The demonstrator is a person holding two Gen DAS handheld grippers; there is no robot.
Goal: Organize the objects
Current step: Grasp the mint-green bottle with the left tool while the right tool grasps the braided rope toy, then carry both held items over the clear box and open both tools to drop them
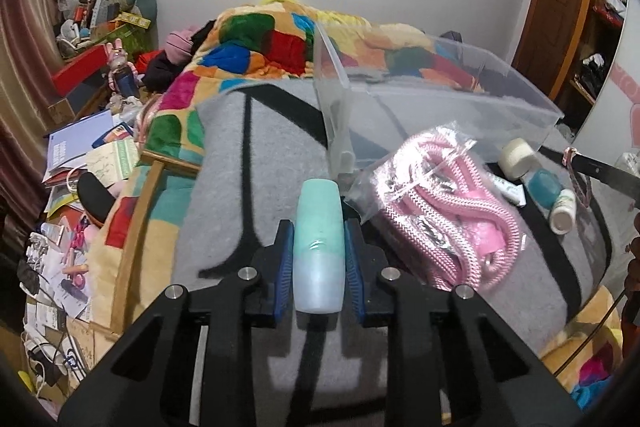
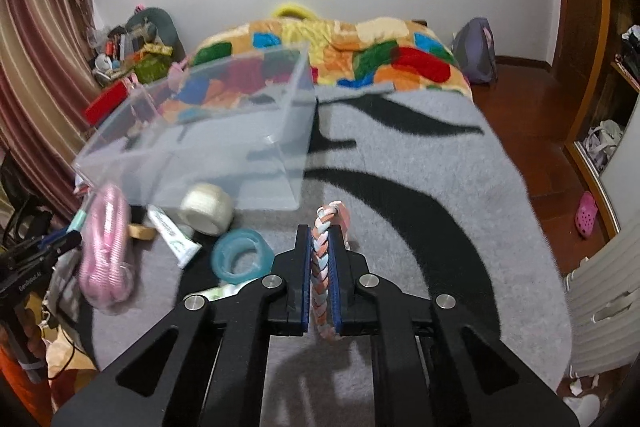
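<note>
I am working over a bed covered by a grey blanket with broad black curved stripes, laid over a bright patchwork quilt. The room has a white wall, striped curtains at the left and a wooden floor at the right.

A clear plastic box sits on the blanket, open at the top. Just in front of it lie a bag of pink cord, a roll of whitish tape, a roll of blue tape and a small white tube.

My left hand-held gripper is clamped on a small bottle, mint green at its far half and frosted pale at its near half, held lengthwise above the blanket, near the box's front corner.

My right hand-held gripper is clamped on a braided band of pink, white and pale blue strands, held on edge above the blanket to the right of the box.

Only the left view shows a heap of papers and toys on the floor beside the bed and a small white bottle. Only the right view shows a grey backpack against the wall and a pink clog.
</note>
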